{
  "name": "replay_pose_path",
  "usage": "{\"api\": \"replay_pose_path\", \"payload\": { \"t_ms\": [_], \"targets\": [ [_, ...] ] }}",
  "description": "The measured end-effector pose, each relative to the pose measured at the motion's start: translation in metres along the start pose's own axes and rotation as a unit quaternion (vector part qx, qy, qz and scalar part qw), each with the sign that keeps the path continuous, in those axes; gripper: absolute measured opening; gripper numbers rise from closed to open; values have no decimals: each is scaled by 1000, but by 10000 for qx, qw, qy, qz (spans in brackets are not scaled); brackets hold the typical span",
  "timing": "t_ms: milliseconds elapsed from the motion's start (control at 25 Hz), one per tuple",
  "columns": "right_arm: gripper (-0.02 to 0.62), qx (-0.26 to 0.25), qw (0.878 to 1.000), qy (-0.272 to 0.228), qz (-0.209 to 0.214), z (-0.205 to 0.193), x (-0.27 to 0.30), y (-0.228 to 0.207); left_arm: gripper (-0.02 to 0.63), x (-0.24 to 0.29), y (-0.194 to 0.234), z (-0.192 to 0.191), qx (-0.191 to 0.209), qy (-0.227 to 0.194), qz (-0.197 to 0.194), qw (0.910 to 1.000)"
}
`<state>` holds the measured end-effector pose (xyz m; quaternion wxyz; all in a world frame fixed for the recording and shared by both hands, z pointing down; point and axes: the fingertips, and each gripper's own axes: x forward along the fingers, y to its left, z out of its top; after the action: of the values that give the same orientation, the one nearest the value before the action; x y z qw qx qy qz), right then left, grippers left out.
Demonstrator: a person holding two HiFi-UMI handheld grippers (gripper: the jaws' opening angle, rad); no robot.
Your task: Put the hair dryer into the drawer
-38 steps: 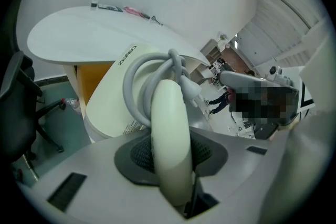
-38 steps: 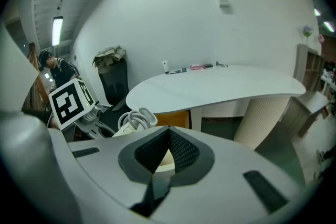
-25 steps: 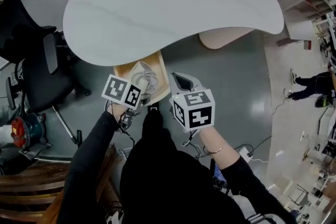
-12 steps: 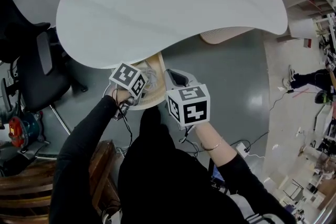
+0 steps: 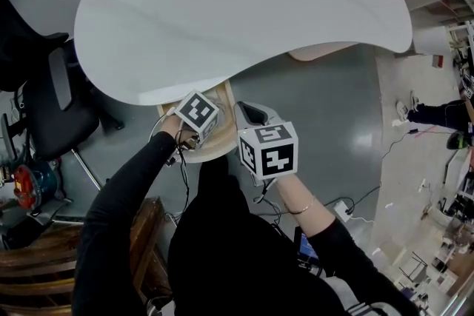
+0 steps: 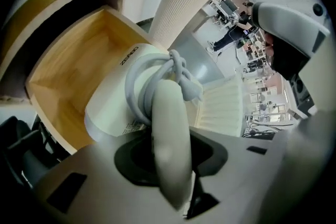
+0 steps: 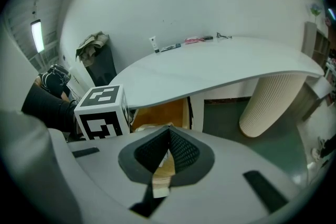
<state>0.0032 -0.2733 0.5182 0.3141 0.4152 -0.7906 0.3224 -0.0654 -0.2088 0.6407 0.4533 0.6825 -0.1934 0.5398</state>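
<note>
The left gripper (image 5: 198,123) pinches the hair dryer (image 6: 116,108) by its handle (image 6: 168,134), nose-down over the open drawer (image 6: 79,60) at the table's (image 5: 244,4) near edge, likely so it drops straight in. The cord (image 6: 157,68) is bundled on it. The right gripper (image 7: 168,140), pressed together and empty, waits to the right. The lettering on the dryer is unreadable.

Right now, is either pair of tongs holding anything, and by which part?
The left tongs grip the hair dryer by its handle, with the cord wrapped around it. The right tongs are closed on nothing.
</note>
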Motion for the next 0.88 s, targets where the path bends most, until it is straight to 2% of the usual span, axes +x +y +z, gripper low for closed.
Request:
{"api": "replay_pose_path", "payload": {
  "t_ms": [120, 280, 640, 720, 880],
  "targets": [
    [2, 2, 10000, 22, 1, -1, 2, 0, 130, 0, 3, 2, 162, 70, 208, 9996],
    [2, 13, 10000, 33, -39, 0, 4, -1, 130, 8, 8, 3, 598, 87, 480, 9970],
    [2, -11, 9999, 108, -129, -3, 9, -3, 130, 42, 23, -12, 1060, 214, 885, 9902],
    [2, -13, 9998, 124, -139, -4, 8, -4, 130, 48, 27, -15, 1109, 285, 947, 9889],
    [2, -30, 9997, 159, -162, -4, 7, -7, 130, 53, 27, -13, 948, 369, 844, 9912]
  ]
}}
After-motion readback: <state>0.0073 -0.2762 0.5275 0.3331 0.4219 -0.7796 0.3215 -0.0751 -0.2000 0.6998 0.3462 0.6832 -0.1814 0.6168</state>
